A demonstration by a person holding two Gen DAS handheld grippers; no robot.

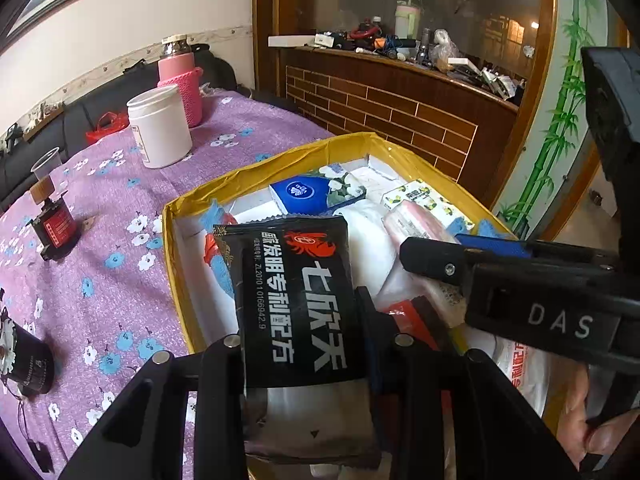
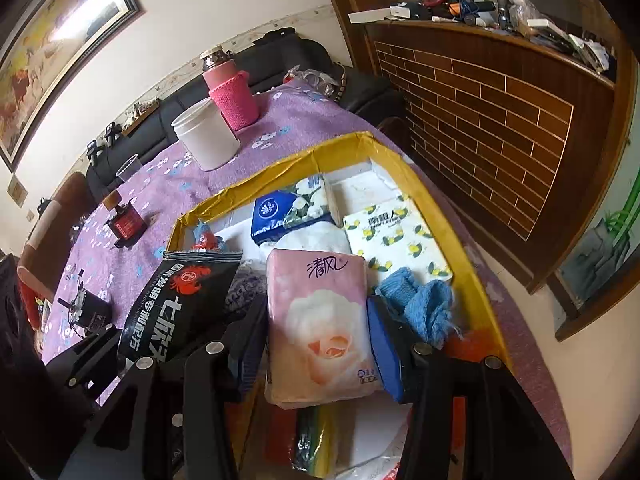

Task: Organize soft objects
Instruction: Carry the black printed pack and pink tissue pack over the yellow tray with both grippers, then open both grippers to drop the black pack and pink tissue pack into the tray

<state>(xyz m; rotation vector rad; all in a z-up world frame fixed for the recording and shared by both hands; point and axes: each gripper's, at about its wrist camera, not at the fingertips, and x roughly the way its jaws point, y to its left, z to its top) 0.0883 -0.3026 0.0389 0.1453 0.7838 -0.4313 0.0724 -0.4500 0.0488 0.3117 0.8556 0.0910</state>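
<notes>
In the left wrist view, a black packet (image 1: 296, 304) with a red crab and white writing is seen gripped between the two fingers of the left gripper (image 1: 306, 344). The jaws are nearly closed, and the packet is squeezed from both sides. The packet is held up above a yellow box (image 1: 256, 168) that sits on a purple flowered cloth (image 1: 104, 280). Inside the box, a blue tissue pack (image 1: 308, 194) is seen near the far wall, next to a white soft bundle (image 1: 366, 240). The right gripper (image 1: 432, 256) is seen from the side, over the right part of the box, and part of a hand (image 1: 588, 420) is seen low on the right. A white jar (image 1: 160, 126) and a pink bottle (image 1: 180, 80) stand on the cloth behind the box. In the right wrist view, a pink tissue pack (image 2: 320, 328) with a rose picture is held between the fingers of the right gripper (image 2: 320, 354). The jaws are about half open, and the pack is pressed on both sides. The pack is held over the near part of the yellow box (image 2: 464, 240). Just beside it, a blue knitted thing (image 2: 424, 300) lies in the box, and a white pack with lemons (image 2: 396, 240) lies behind. The black packet (image 2: 176, 308) is seen to the left.
</notes>
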